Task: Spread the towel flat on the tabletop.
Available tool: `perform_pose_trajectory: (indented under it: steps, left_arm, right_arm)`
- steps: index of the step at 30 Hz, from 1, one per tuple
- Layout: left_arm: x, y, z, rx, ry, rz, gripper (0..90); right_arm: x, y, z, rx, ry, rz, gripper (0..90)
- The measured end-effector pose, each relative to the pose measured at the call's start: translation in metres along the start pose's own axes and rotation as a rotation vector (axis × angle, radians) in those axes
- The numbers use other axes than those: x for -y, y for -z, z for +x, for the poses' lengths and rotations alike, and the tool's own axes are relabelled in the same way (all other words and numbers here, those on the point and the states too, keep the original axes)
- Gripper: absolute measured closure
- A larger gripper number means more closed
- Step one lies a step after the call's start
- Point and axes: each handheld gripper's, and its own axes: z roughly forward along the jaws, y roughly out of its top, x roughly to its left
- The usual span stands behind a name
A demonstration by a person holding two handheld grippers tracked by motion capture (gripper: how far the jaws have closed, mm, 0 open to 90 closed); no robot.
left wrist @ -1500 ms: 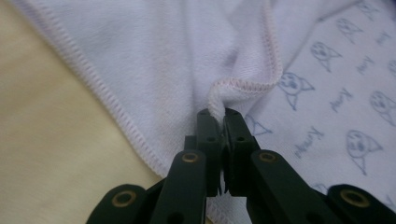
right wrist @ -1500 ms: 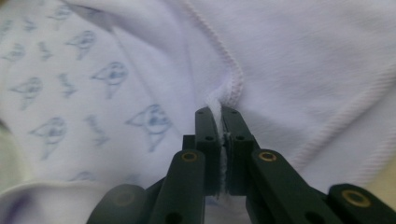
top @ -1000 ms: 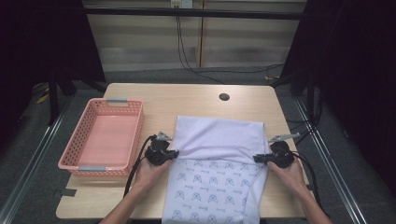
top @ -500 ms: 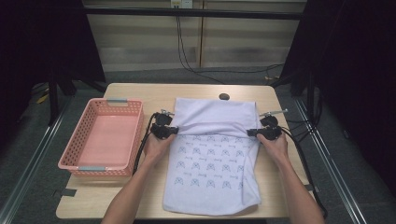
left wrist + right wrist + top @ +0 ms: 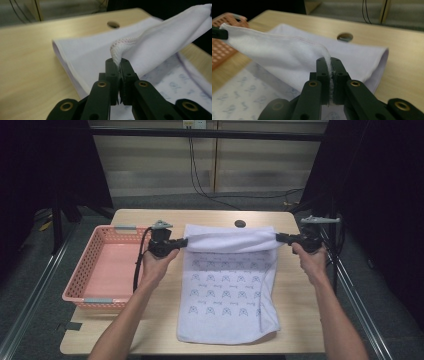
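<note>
A white towel (image 5: 227, 295) with a small blue print lies on the wooden table (image 5: 150, 320), its far layer lifted off the surface. My left gripper (image 5: 184, 242) is shut on the towel's left hemmed corner (image 5: 117, 51), and my right gripper (image 5: 278, 237) is shut on the right corner (image 5: 325, 53). The raised edge (image 5: 231, 242) stretches taut between them, above the folded far part of the towel (image 5: 82, 53). The printed side faces up on the near half. In the right gripper view my left gripper's tip (image 5: 219, 33) holds the far corner.
A pink plastic basket (image 5: 82, 285) stands at the table's left, close to my left hand. A round cable hole (image 5: 240, 223) sits near the far edge behind the towel. Black stands and cables flank the table on both sides.
Both grippers have carried the towel's edge away from me, from mid-table to near the far edge, and lifted it. More of the printed side now lies exposed.
</note>
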Motion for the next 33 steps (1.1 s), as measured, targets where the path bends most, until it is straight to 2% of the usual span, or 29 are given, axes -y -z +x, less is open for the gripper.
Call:
perform_pose_trajectory:
  steps: [2,5,6,7,8,9,10,13,15,17,18,19,20,21,24,25,26,28,29,31,33]
  left_arm:
    - [-0.013,0.027,-0.008,0.038,-0.021,-0.063,87.5]
    - [-0.025,0.063,-0.028,0.065,-0.091,-0.120,87.5]
    - [-0.024,0.074,-0.036,0.075,-0.121,-0.125,87.5]
    - [-0.021,0.080,-0.040,0.086,-0.133,-0.115,87.4]
    - [-0.013,0.088,-0.045,0.089,-0.157,-0.101,87.3]
    - [-0.006,0.092,-0.047,0.096,-0.166,-0.091,87.2]
    - [0.004,0.095,-0.050,0.115,-0.158,-0.074,87.1]
    - [0.045,0.100,-0.056,0.166,-0.162,-0.009,87.0]
    - [0.072,0.100,-0.058,0.187,-0.158,0.032,86.7]
    - [0.098,0.097,-0.059,0.216,-0.134,0.068,85.8]
    - [0.110,0.094,-0.060,0.226,-0.137,0.100,85.8]
    - [0.120,0.092,-0.062,0.227,-0.135,0.138,85.2]
    - [0.129,0.091,-0.062,0.235,-0.137,0.155,84.0]
    - [0.139,0.089,-0.063,0.255,-0.124,0.182,83.8]
    - [0.159,0.093,-0.066,0.285,-0.126,0.260,80.5]
    - [0.162,0.096,-0.068,0.290,-0.134,0.259,78.6]
    - [0.165,0.100,-0.069,0.315,-0.133,0.257,76.0]
    - [0.166,0.108,-0.069,0.369,-0.110,0.233,72.0]
    - [0.163,0.111,-0.068,0.381,-0.099,0.212,68.0]
    - [0.156,0.110,-0.067,0.371,-0.113,0.192,60.6]
    - [0.146,0.100,-0.064,0.381,-0.102,0.155,57.0]
  right_arm:
    - [-0.012,0.024,0.009,-0.019,0.034,-0.046,87.1]
    - [-0.024,0.057,0.027,-0.053,0.085,-0.101,87.1]
    - [-0.024,0.067,0.034,-0.067,0.101,-0.116,87.2]
    - [-0.022,0.078,0.041,-0.086,0.109,-0.130,87.1]
    - [-0.018,0.084,0.044,-0.095,0.114,-0.131,87.1]
    - [-0.009,0.091,0.051,-0.112,0.124,-0.128,87.1]
    - [-0.003,0.095,0.054,-0.124,0.128,-0.124,87.1]
    - [0.032,0.104,0.066,-0.165,0.136,-0.082,87.0]
    - [0.057,0.108,0.074,-0.192,0.121,-0.053,86.9]
    - [0.085,0.107,0.080,-0.211,0.125,0.001,86.7]
    - [0.099,0.106,0.083,-0.222,0.116,0.032,86.6]
    - [0.112,0.104,0.084,-0.235,0.109,0.068,86.4]
    - [0.124,0.102,0.085,-0.240,0.104,0.102,85.9]
    - [0.135,0.101,0.085,-0.243,0.094,0.125,84.7]
    - [0.157,0.104,0.088,-0.279,0.069,0.179,73.7]
    - [0.162,0.109,0.091,-0.297,0.073,0.197,69.2]
    - [0.164,0.113,0.092,-0.300,0.071,0.197,67.8]
    - [0.167,0.122,0.094,-0.308,0.073,0.187,65.7]
    - [0.168,0.128,0.094,-0.311,0.066,0.165,63.1]
    - [0.163,0.131,0.092,-0.292,0.049,0.120,58.5]
    - [0.154,0.126,0.088,-0.257,0.054,0.097,56.7]
